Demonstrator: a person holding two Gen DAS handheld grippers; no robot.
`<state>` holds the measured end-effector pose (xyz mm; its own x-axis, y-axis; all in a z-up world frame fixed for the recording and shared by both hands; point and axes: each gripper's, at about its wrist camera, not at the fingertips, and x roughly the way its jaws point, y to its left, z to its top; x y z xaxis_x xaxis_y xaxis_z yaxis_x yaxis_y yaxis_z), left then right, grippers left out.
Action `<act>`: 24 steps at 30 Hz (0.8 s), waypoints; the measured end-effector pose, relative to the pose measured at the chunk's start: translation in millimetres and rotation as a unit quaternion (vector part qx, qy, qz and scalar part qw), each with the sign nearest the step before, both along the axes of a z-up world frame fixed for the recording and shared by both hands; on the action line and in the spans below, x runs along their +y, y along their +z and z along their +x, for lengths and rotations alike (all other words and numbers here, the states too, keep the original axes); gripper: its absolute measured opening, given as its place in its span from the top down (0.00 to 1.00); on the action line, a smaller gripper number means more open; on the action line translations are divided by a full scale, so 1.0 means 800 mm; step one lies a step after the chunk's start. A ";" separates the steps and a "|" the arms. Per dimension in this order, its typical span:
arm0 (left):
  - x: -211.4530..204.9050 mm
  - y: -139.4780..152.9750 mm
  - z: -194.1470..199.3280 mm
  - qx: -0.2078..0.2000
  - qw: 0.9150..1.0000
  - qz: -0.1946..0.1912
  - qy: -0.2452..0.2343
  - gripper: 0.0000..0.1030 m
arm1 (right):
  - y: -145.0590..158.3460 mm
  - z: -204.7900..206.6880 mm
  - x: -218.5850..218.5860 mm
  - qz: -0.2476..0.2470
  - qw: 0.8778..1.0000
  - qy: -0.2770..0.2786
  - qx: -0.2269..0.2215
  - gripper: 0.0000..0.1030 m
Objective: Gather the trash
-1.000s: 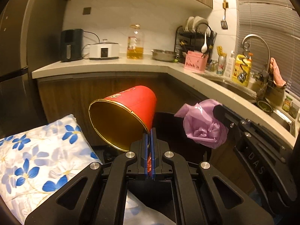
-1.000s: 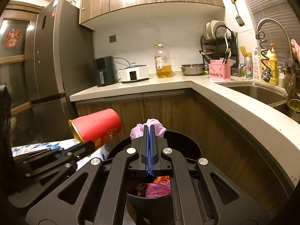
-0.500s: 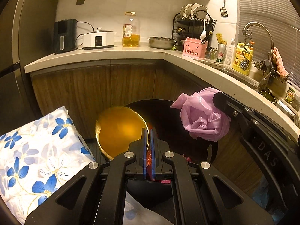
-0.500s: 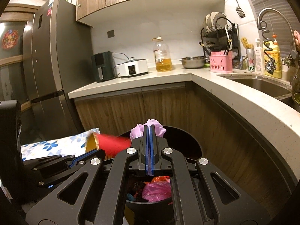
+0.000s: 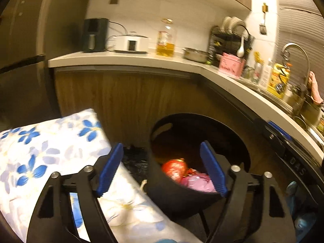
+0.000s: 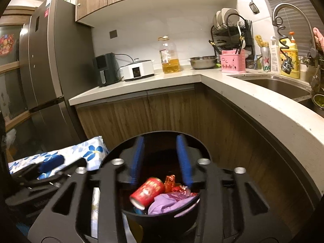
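A black round trash bin (image 5: 156, 133) (image 6: 115, 151) stands on the floor below both grippers. Inside it lie a red paper cup (image 6: 146, 190) (image 5: 174, 169), a crumpled pink plastic bag (image 6: 169, 201) (image 5: 197, 181) and red wrappers (image 6: 170, 182). My left gripper (image 5: 162, 168) hangs above the bin's left rim, its jaws opening wide with nothing between the blue pads (image 5: 110, 169). My right gripper (image 6: 161, 158) is over the bin's mouth, jaws opening and blurred, nothing gripped; the cup and bag lie beneath them.
A blue-flowered white cushion (image 5: 46, 147) (image 6: 81, 151) lies left of the bin. Wooden cabinets (image 6: 162, 113) and a pale L-shaped counter (image 6: 253, 99) wrap behind and right. A grey fridge (image 6: 46, 64) stands at left, a sink (image 6: 283, 85) at right.
Both grippers went from shut to open. The red cup left my left gripper and the pink bag left my right gripper; both now lie in the bin. The left gripper dipped lower.
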<state>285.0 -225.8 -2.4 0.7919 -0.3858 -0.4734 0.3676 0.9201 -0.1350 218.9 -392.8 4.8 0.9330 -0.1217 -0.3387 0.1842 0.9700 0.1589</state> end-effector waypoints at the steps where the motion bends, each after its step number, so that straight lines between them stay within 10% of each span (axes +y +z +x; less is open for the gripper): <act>1: 0.006 0.001 -0.004 -0.004 1.000 0.002 0.010 0.16 | 0.000 -0.003 0.003 -0.002 1.000 0.000 0.000 0.39; 8: 0.056 0.006 -0.049 -0.028 0.996 0.024 0.083 0.06 | 0.000 -0.036 0.040 -0.021 1.000 0.016 0.013 0.05; 24: 0.147 0.010 -0.162 -0.032 0.990 0.040 0.130 0.06 | 0.010 -0.127 0.130 -0.066 0.997 0.014 0.038 0.05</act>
